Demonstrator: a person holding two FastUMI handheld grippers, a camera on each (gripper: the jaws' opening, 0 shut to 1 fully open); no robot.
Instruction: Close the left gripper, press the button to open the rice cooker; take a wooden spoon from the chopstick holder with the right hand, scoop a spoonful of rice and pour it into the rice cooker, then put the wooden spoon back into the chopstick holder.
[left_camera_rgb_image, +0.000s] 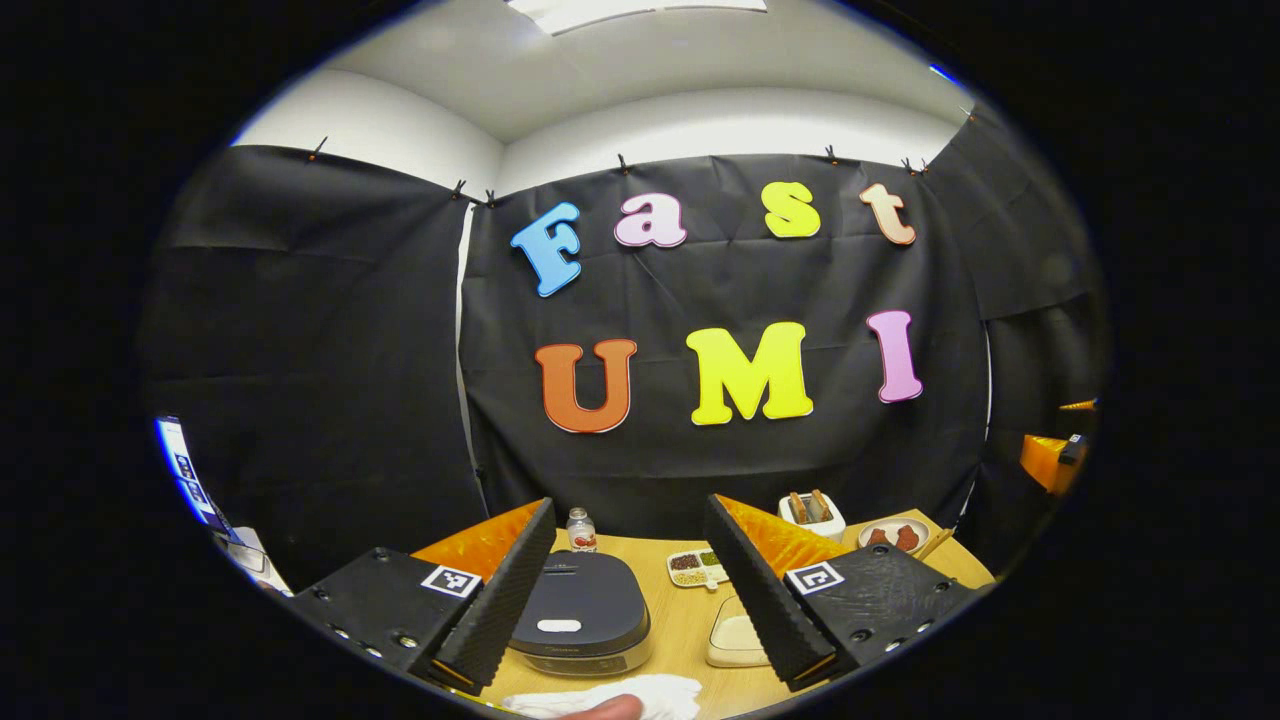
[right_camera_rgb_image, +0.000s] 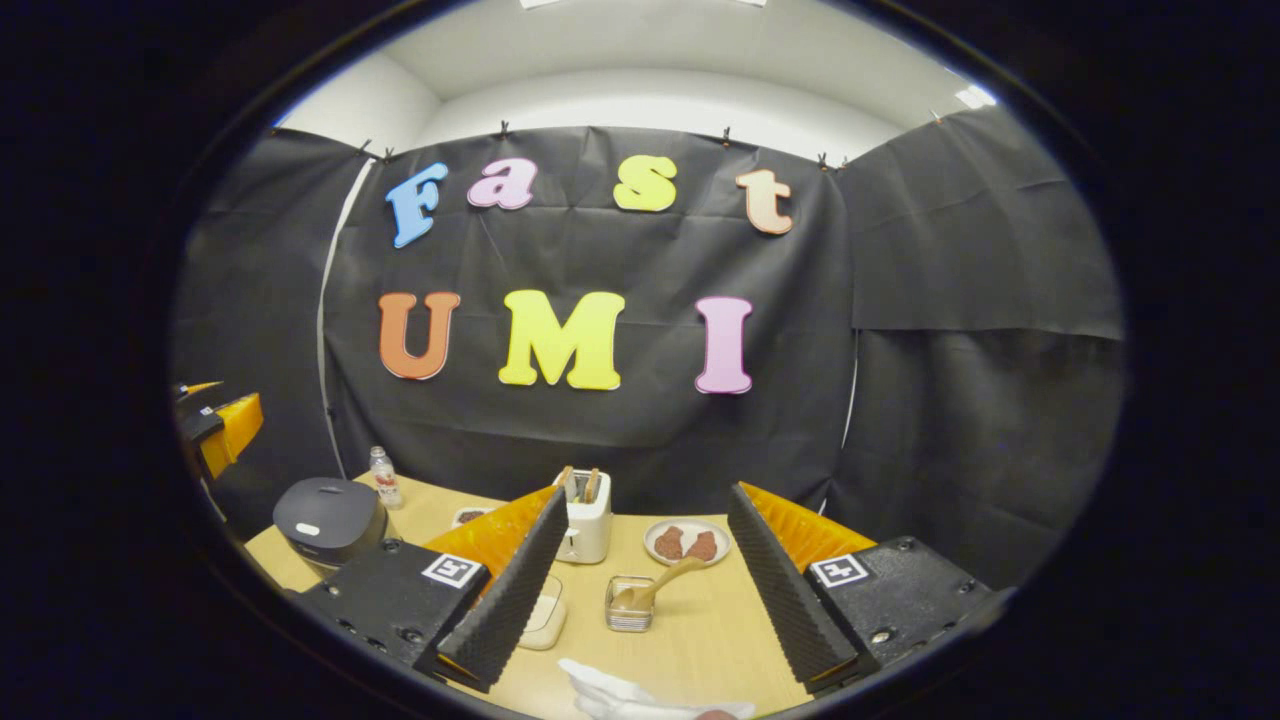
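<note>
Left gripper (left_camera_rgb_image: 625, 590): wide open, holding nothing. Each finger has a small black and white square tag.
Cloth (left_camera_rgb_image: 610, 697): white, just below the left gripper's fingers, at the near edge of the table (left_camera_rgb_image: 685, 625).
Cooker (left_camera_rgb_image: 580, 610): dark, lid shut, right between the left fingers. There is pale writing on its front, too small to read.
Dish (left_camera_rgb_image: 735, 640): cream, beside the cooker, partly behind the right finger.
Bottle (left_camera_rgb_image: 581, 530): behind the cooker; its label cannot be read.
Right gripper (right_camera_rgb_image: 640, 600): wide open, holding nothing.
Holder (right_camera_rgb_image: 630, 605): clear, between the right gripper's fingers, with the spoon (right_camera_rgb_image: 655, 588) leaning in it.
Toaster (right_camera_rgb_image: 585, 515): white, past the holder.
Plate (right_camera_rgb_image: 687, 543): past the holder, next to the toaster, with brown food on it.
</note>
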